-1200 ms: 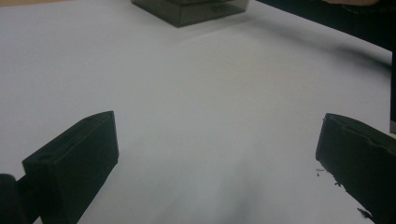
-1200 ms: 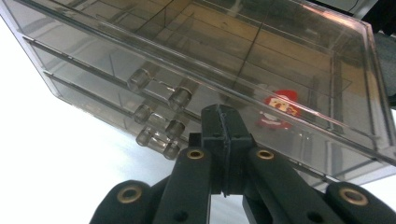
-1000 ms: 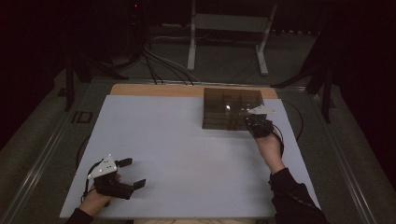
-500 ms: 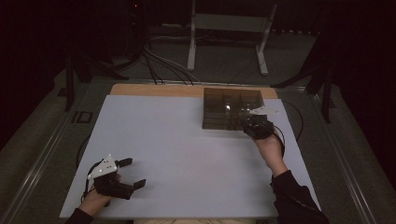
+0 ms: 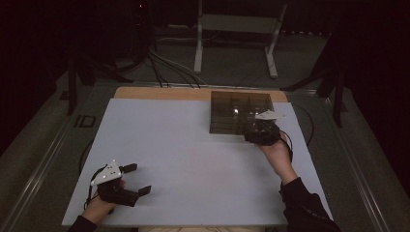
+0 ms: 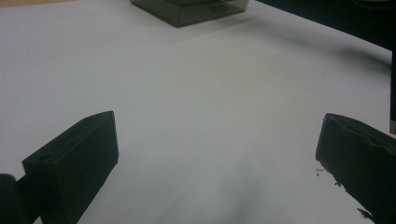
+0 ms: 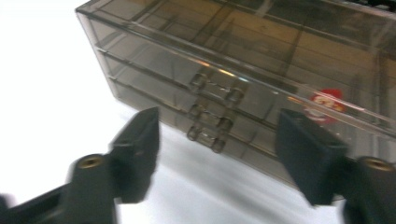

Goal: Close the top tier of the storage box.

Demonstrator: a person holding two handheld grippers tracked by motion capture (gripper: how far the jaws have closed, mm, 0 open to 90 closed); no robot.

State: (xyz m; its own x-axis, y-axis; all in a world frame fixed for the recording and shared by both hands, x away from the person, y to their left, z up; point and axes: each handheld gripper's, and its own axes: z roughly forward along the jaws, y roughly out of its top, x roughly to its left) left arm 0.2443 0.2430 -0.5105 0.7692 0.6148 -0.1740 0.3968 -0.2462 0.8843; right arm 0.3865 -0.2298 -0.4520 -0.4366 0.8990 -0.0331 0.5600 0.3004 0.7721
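The right gripper (image 7: 217, 154), jaws apart, has crept closer to the smoky drawer box (image 7: 261, 70) since a moment ago, lining up on its small handles (image 7: 212, 109), likely to pull one

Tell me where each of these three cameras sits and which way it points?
High view: above the person's side, facing forward and down on the white table; both hands and forearms show.
Left gripper view: on the left gripper, looking across the table; open fingers.
Right gripper view: on the right gripper, facing the drawer box; open fingers.
All views share the drawer box.
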